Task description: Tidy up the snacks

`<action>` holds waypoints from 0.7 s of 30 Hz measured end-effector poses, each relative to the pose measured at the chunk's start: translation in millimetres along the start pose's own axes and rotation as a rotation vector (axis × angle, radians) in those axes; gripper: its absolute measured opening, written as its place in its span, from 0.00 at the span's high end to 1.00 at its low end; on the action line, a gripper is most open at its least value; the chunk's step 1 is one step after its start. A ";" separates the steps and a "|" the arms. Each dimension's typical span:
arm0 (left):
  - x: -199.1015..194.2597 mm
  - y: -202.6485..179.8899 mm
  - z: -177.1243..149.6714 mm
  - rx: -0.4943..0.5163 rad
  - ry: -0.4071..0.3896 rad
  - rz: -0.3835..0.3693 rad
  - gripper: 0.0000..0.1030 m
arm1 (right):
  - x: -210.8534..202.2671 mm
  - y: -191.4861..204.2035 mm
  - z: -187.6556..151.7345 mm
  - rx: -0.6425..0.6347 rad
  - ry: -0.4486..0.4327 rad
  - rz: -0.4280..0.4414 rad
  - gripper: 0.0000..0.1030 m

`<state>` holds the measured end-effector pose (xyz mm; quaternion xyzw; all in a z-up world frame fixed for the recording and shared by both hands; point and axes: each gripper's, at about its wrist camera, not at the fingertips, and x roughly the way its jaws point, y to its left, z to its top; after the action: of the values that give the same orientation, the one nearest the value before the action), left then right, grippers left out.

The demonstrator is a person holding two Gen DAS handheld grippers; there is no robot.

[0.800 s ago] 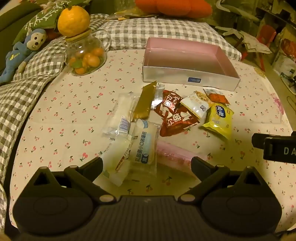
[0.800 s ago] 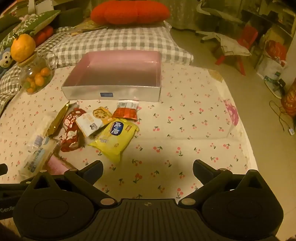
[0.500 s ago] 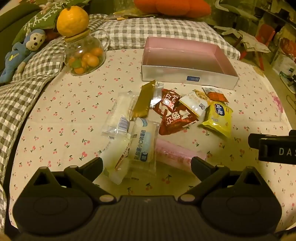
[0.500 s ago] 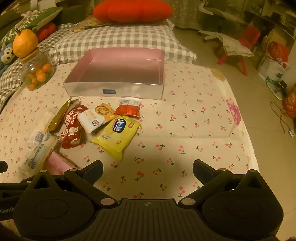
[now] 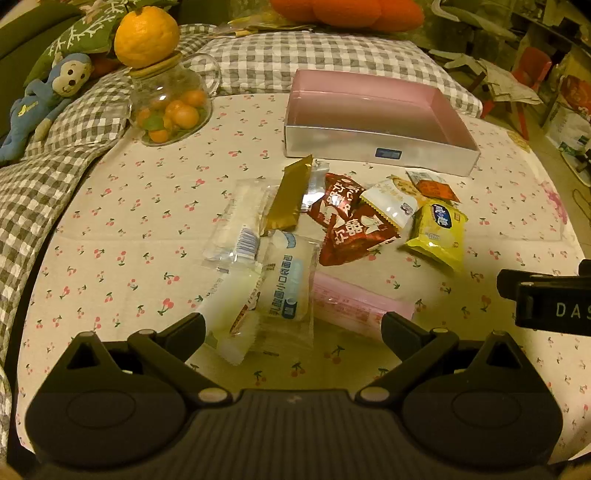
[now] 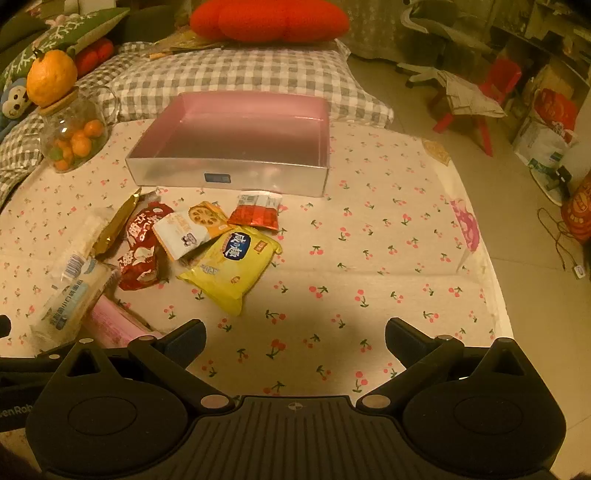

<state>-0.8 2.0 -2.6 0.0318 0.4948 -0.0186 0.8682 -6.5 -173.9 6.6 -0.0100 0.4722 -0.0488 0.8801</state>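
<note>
Both the left gripper and right gripper hover with jaws wide apart, empty, over snacks heaped near the pink box.

Glass jar of small oranges, orange on lid; monkey plush left; red cushion behind.

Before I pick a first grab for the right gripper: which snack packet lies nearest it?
The pink packet, low at the left by the right gripper's left finger, lies nearest; the yellow packet lies farther up the cloth.
</note>
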 end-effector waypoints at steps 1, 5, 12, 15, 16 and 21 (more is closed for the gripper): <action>-0.1 0.4 0.0 -0.001 -0.001 0.000 0.01 | 0.3 -0.1 0.3 0.001 0.001 0.001 0.00; -0.7 -0.1 -0.3 0.000 -0.005 0.000 0.01 | 1.3 0.8 0.1 -0.001 0.004 0.000 0.00; -0.6 -0.6 -0.7 -0.001 -0.005 0.001 0.01 | 3.0 3.0 -0.9 -0.008 0.009 0.002 0.00; -0.7 -0.5 -0.9 -0.001 -0.006 0.001 0.01 | 3.2 3.2 -0.9 -0.008 0.010 0.002 0.00; -0.7 -0.5 -0.8 0.000 -0.005 0.000 0.01 | 3.2 3.3 -0.9 -0.008 0.010 0.002 0.00; -0.6 -0.5 -0.9 0.000 -0.006 0.000 0.01 | 3.5 3.5 -1.2 -0.009 0.010 0.002 0.00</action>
<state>-1.9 1.5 -2.5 0.0316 0.4924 -0.0184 0.8696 -5.3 -170.8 2.9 -0.0129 0.4768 -0.0457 0.8777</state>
